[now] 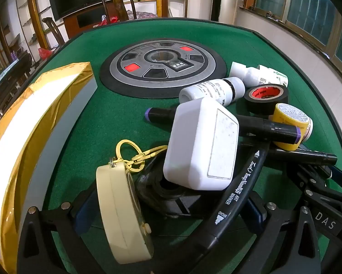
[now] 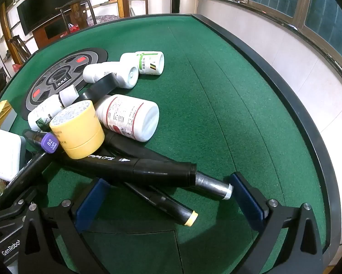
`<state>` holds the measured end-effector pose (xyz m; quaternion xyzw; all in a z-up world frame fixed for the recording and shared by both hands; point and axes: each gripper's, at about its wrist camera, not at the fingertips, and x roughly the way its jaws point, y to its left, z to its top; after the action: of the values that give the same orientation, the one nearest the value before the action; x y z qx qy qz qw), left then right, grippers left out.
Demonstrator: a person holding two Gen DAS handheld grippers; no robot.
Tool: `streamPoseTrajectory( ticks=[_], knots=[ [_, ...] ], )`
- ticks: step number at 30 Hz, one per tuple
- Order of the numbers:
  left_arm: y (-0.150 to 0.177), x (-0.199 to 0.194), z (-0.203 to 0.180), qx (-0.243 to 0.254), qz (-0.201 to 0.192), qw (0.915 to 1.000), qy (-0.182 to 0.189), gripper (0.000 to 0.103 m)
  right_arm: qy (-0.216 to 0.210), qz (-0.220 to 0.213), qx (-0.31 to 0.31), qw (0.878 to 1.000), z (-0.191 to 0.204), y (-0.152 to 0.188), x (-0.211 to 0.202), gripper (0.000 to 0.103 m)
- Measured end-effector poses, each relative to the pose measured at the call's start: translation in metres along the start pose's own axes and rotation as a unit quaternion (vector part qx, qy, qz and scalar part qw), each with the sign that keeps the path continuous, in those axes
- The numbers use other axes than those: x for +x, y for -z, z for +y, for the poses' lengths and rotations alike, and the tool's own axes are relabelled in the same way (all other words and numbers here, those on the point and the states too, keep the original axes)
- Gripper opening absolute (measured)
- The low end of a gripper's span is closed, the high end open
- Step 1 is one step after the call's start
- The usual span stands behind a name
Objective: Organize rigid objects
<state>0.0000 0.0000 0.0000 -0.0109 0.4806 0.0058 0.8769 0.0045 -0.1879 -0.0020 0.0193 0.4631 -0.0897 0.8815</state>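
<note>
A pile of objects lies on the green table [image 1: 116,118]. In the left wrist view, my left gripper [image 1: 171,205] is open around a cream round timer [image 1: 123,212] with a yellow keyring, a black tape roll [image 1: 161,191] and a white rectangular case [image 1: 202,146]. Black art markers [image 1: 237,196] cross the pile. In the right wrist view, my right gripper [image 2: 168,203] is open around two black markers [image 2: 148,171], one with a cream tip [image 2: 189,219]. A yellow tape roll [image 2: 79,130] and a white pill bottle [image 2: 129,116] lie beyond.
A gold-edged white box [image 1: 22,137] stands at the left. A round grey control disc [image 1: 161,66] sits mid-table. Small white bottles [image 2: 111,73] and a black tape roll [image 1: 266,98] lie behind the pile. The raised black table rim [image 2: 285,96] runs along the right.
</note>
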Motion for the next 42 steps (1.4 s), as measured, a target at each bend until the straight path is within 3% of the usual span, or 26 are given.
streamPoseTrajectory(
  ticks=[29, 42],
  knots=[
    [0.0, 0.0, 0.0, 0.0, 0.001, 1.0, 0.0, 0.103, 0.0, -0.001, 0.002, 1.0, 0.0, -0.0017, 0.0011, 0.103],
    [0.0002, 0.0001, -0.0001, -0.001, 0.001, 1.0, 0.0, 0.103, 0.024, -0.017, 0.031, 0.999, 0.0041, -0.0086, 0.0066, 0.103]
  ],
)
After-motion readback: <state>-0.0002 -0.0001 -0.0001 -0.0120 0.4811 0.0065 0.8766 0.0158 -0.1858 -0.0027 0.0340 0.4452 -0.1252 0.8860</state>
